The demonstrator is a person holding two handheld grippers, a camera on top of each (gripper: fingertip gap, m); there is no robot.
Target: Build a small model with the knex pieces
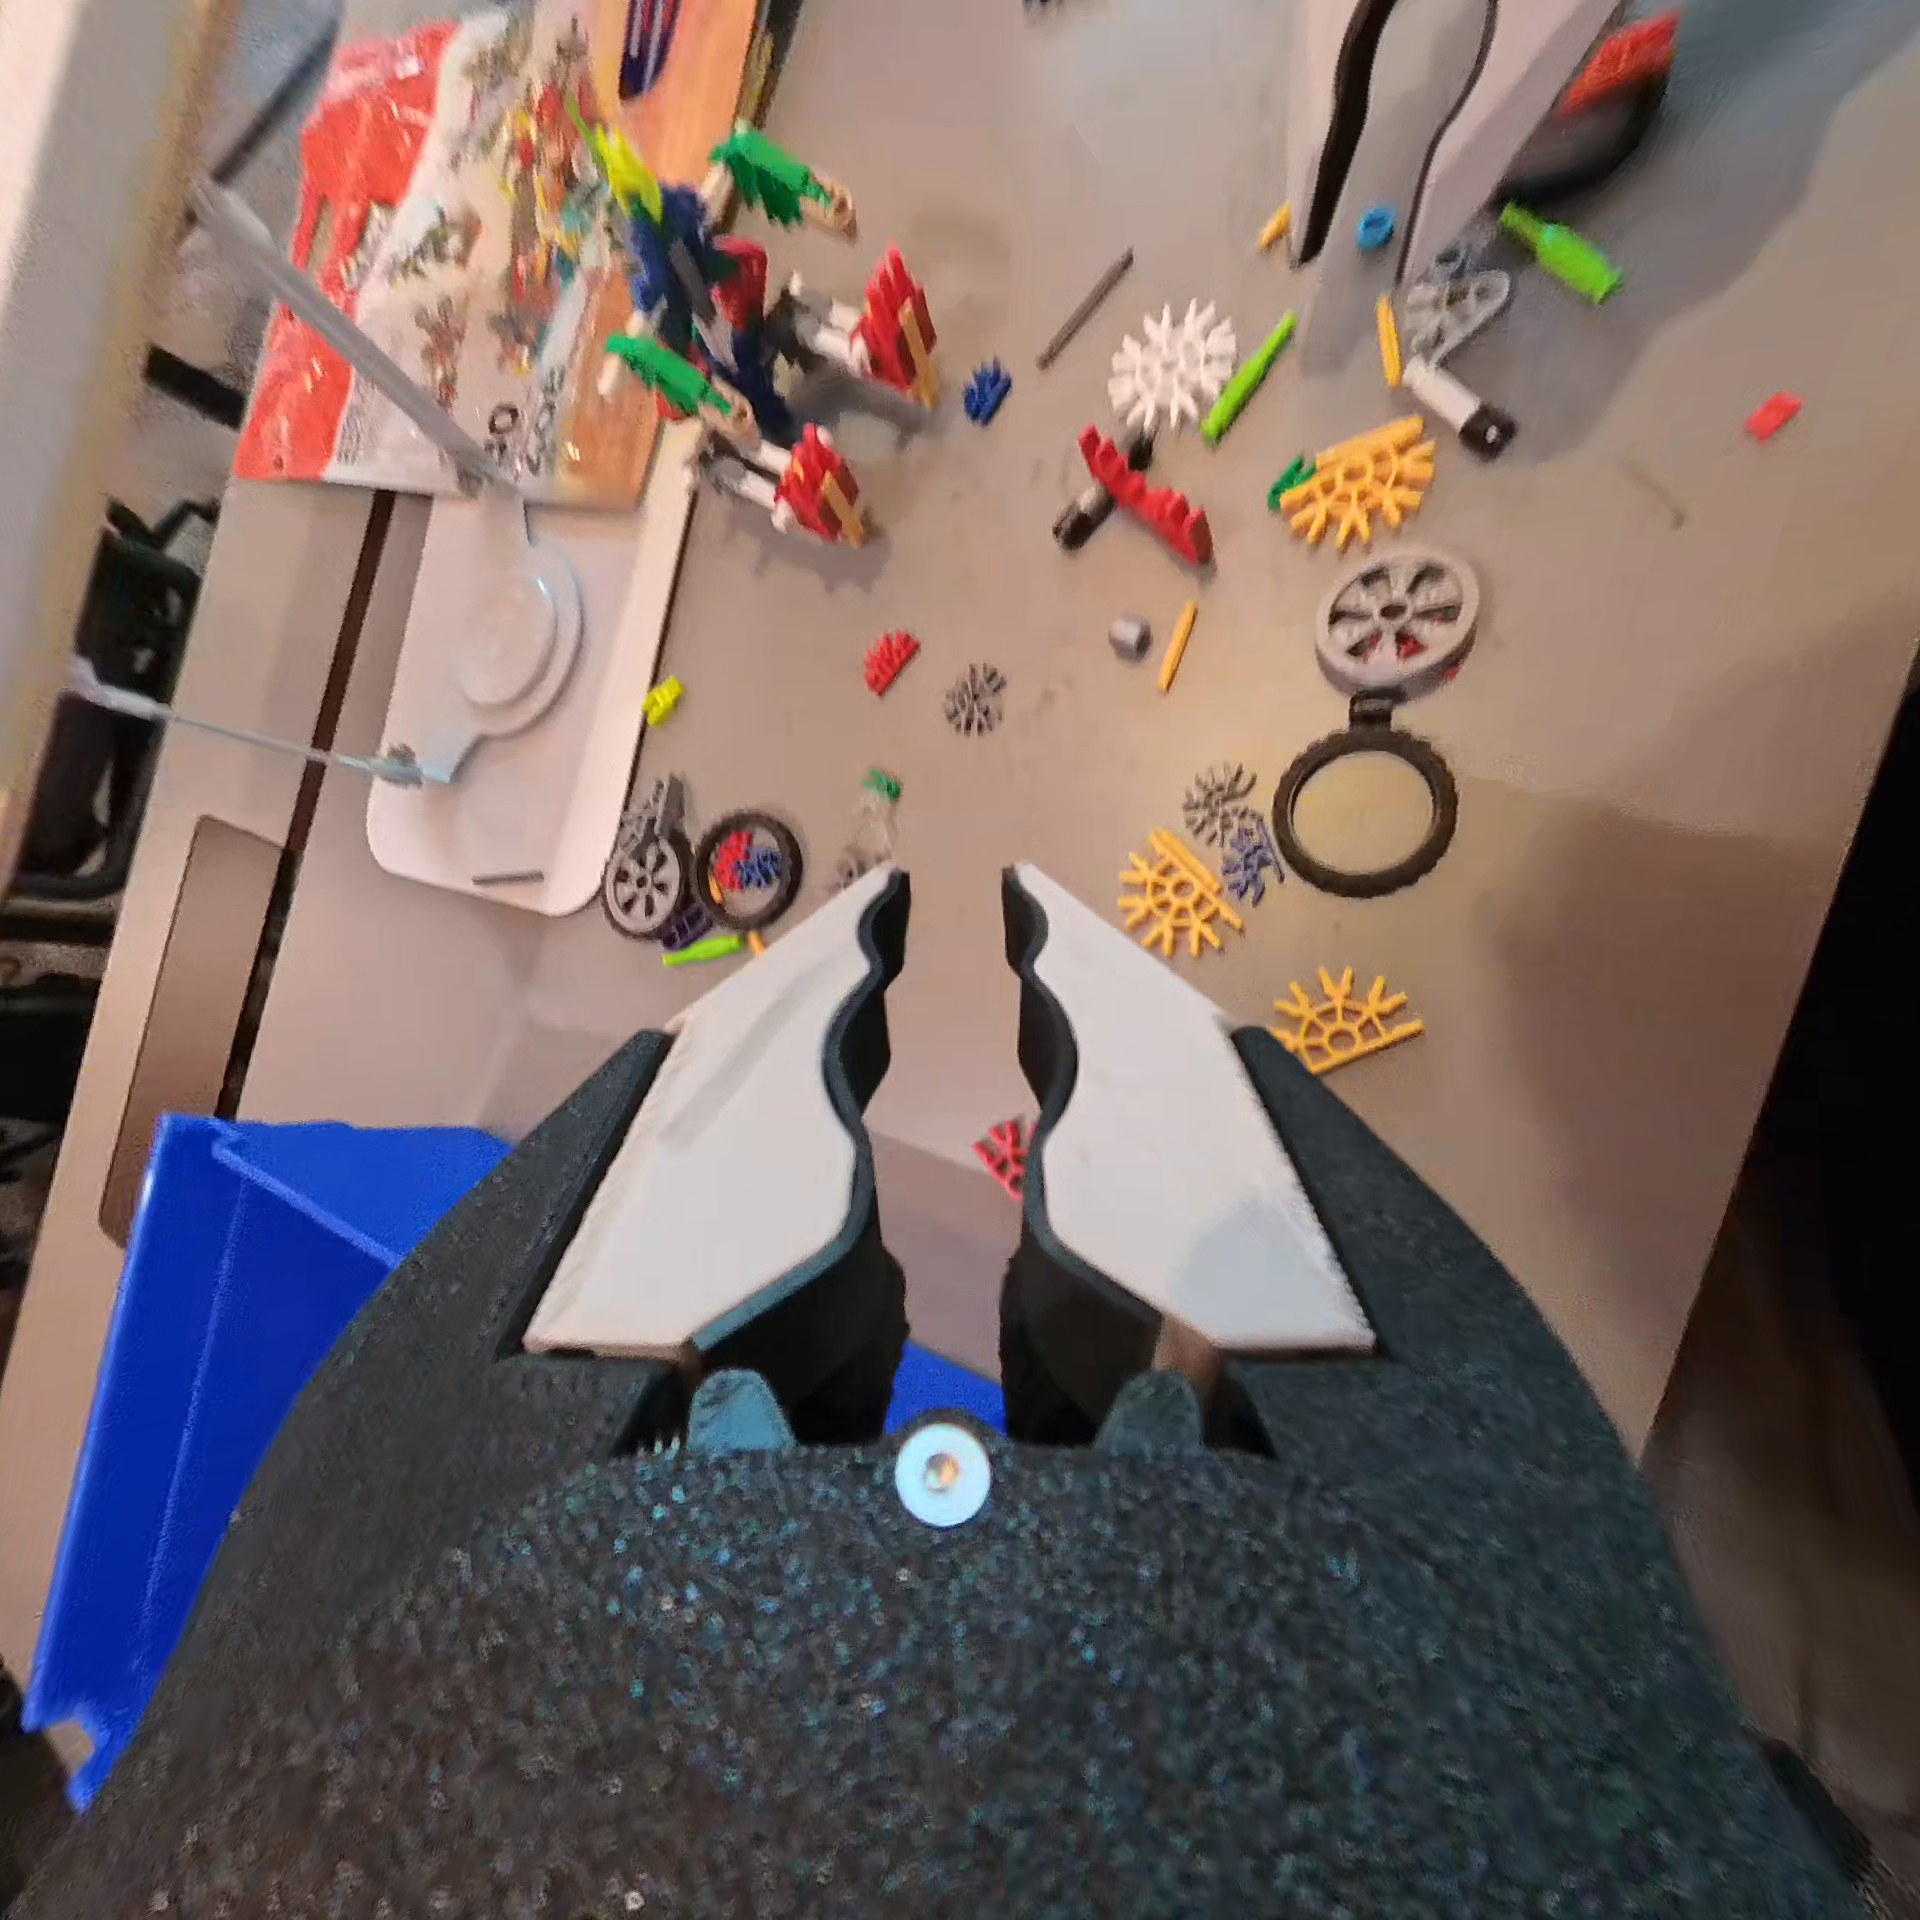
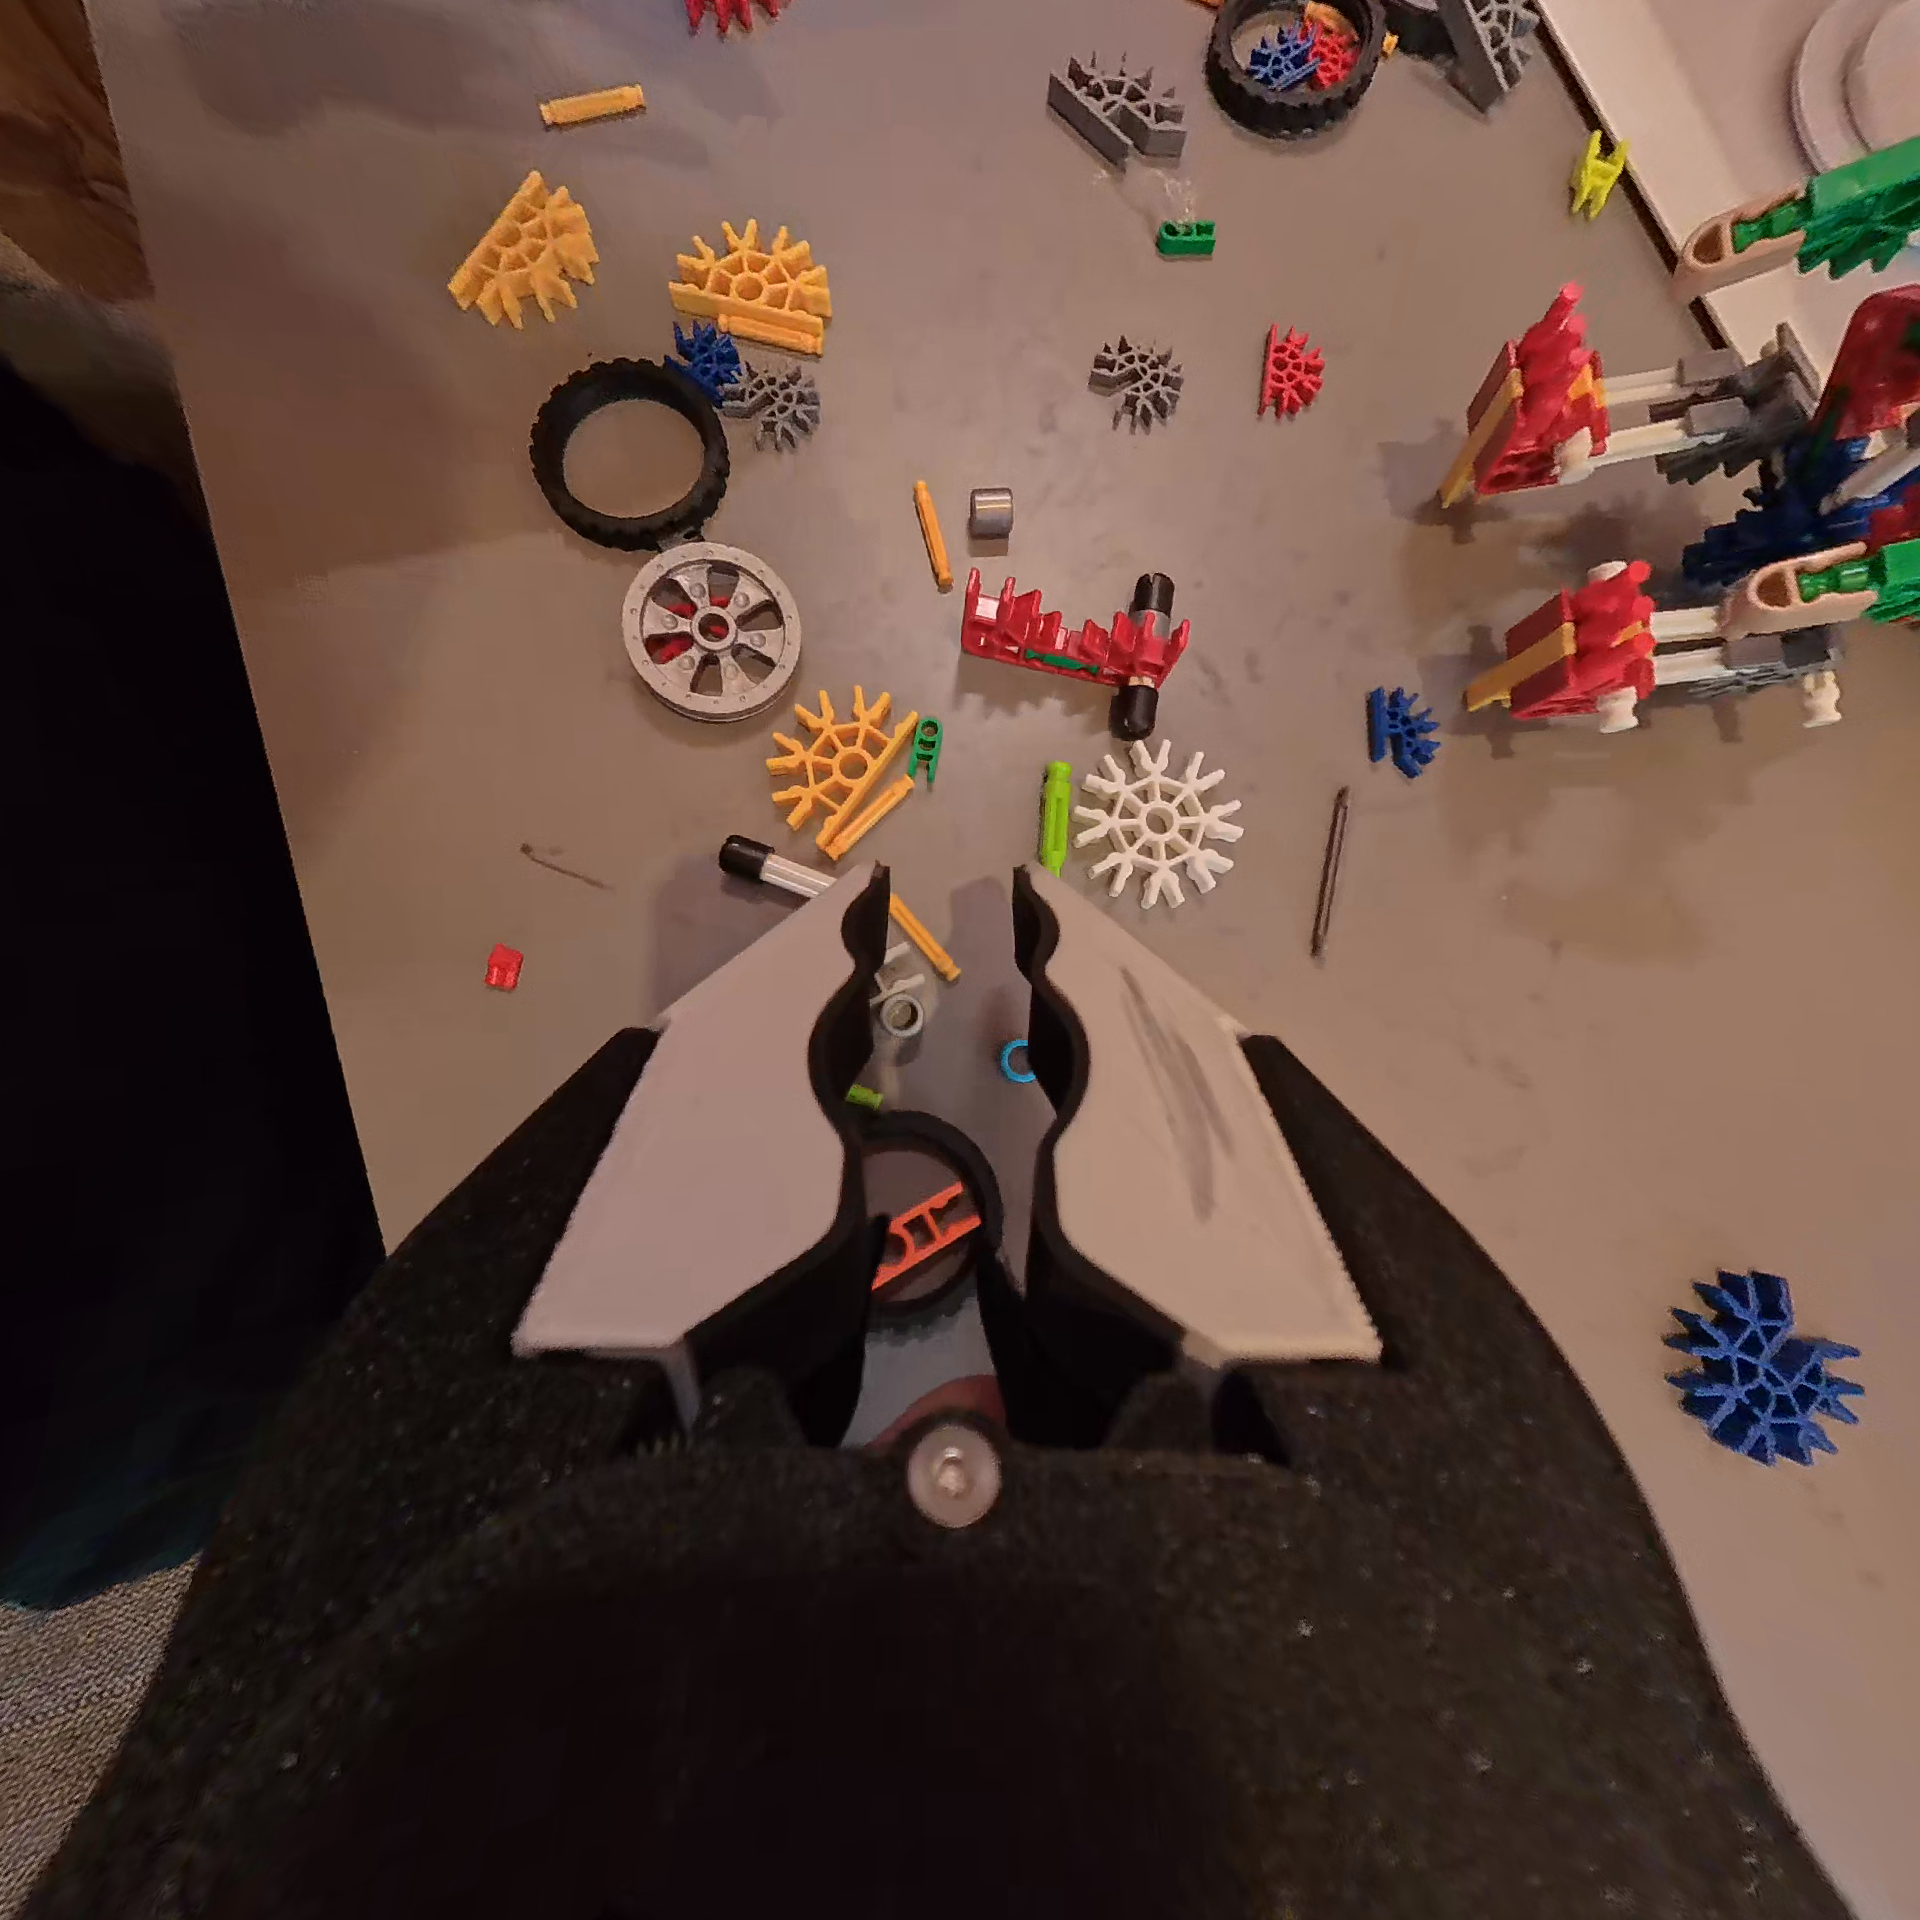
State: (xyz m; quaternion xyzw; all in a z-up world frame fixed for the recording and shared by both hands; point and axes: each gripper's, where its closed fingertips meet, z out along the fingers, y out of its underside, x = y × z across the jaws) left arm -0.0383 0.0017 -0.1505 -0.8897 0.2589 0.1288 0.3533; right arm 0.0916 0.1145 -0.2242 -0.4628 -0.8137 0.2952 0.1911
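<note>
Both of your tools sit spread, holding nothing: left hand-held gripper (image 1: 954,883) above the grey bench (image 1: 1558,935) near a blurry, probably red connector (image 1: 1004,1151); right hand-held gripper (image 2: 951,883) over a yellow rod (image 2: 923,937).

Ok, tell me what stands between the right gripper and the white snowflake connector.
Nothing visible blocks it. The right gripper hangs open above the table, and the white snowflake connector lies just beyond its right fingertip. Only a lime green rod lies beside the connector, on its left.

Loose pieces — 1 white snowflake connector (image 2: 1156,823), 1 grey wheel (image 2: 712,630), 2 black tyres (image 2: 629,453).
</note>
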